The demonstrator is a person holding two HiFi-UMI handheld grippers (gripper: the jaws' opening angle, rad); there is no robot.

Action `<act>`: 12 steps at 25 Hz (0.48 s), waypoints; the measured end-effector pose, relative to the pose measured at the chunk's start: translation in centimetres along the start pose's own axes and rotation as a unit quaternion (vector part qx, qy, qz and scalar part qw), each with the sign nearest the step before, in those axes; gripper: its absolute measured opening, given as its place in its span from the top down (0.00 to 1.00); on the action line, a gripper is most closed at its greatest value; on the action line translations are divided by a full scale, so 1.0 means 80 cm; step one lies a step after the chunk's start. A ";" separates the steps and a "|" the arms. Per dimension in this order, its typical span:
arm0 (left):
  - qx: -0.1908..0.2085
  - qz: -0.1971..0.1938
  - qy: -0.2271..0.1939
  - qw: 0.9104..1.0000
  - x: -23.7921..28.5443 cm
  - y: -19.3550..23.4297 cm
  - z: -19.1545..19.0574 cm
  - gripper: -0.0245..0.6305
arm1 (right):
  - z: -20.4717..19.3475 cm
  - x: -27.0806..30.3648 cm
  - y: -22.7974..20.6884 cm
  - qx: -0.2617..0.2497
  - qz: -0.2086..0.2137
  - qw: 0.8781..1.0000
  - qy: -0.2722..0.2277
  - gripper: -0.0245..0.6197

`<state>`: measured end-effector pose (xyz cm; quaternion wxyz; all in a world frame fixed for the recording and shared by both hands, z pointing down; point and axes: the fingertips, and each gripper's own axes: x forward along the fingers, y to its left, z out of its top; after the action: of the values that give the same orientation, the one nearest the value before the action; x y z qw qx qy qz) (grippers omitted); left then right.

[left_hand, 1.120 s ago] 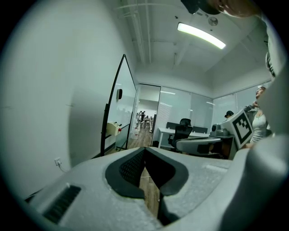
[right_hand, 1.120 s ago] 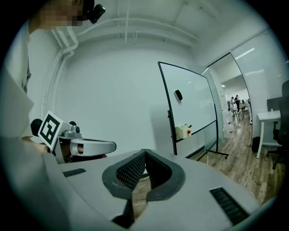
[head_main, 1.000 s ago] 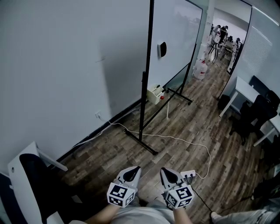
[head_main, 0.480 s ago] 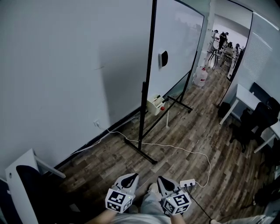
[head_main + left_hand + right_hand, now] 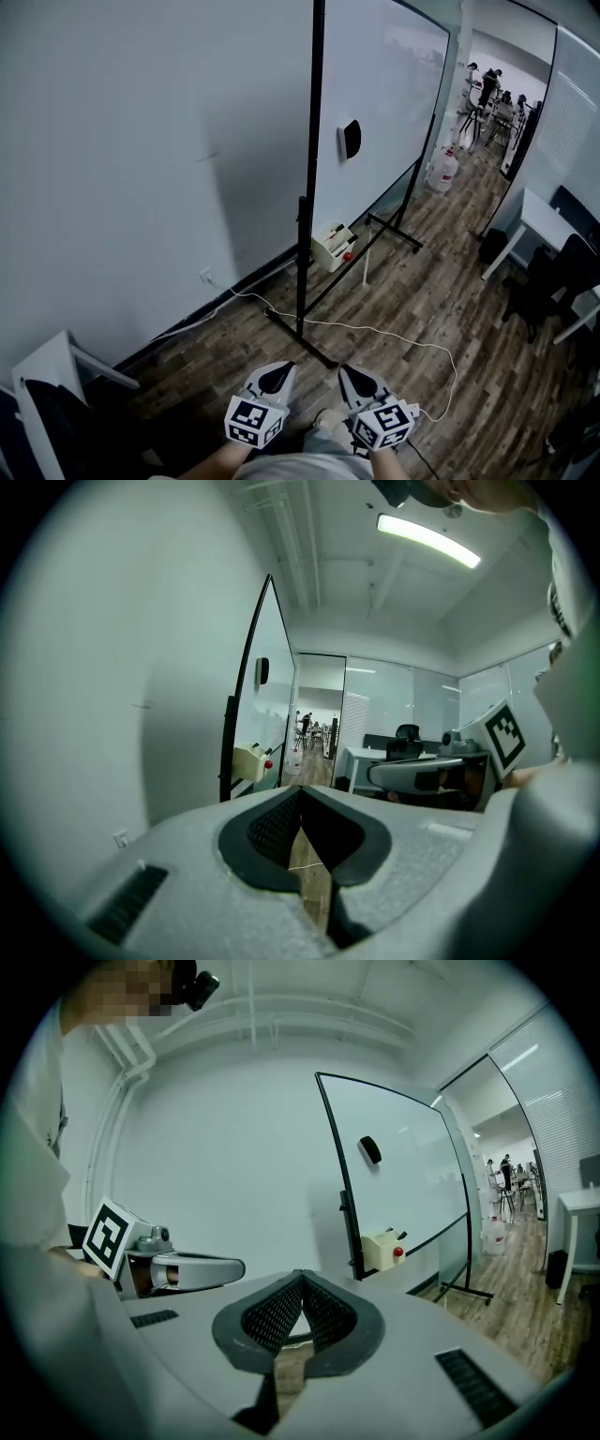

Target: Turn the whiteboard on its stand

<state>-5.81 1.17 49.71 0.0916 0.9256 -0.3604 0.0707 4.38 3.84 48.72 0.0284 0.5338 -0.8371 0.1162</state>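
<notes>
A tall whiteboard (image 5: 375, 94) hangs in a black frame on a wheeled stand (image 5: 302, 272), a few steps ahead of me and seen nearly edge-on. A black eraser (image 5: 350, 139) sticks to its face, and a small cream box (image 5: 331, 248) sits at its lower edge. The board also shows in the right gripper view (image 5: 403, 1180) and the left gripper view (image 5: 267, 714). My left gripper (image 5: 277, 371) and right gripper (image 5: 351, 373) are held side by side low in front of me, well short of the stand. Both are shut with nothing between the tips.
A white cable (image 5: 375, 328) runs across the wood floor from a wall socket (image 5: 205, 277) past the stand's foot. A white desk (image 5: 544, 220) and black chairs (image 5: 553, 281) stand at the right. A water jug (image 5: 442, 171) sits beyond the board. People stand far down the room (image 5: 492, 89).
The view has shifted forward and to the left, so the stand sits a little nearer and more centred. Both grippers stay shut and keep their side-by-side pose.
</notes>
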 end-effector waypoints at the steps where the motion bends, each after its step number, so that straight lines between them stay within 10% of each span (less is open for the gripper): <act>1: -0.001 0.002 -0.002 1.000 0.013 0.003 0.006 0.95 | 0.005 0.007 -0.012 -0.001 0.002 1.000 0.001 0.95; 12: -0.008 0.021 0.003 1.000 0.123 0.010 0.031 0.95 | 0.032 0.045 -0.114 0.006 0.018 1.000 0.005 0.95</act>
<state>0.95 -6.40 49.30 0.0982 0.9169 -0.3799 0.0723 11.25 -3.57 48.36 0.0270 0.5184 -0.8455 0.1246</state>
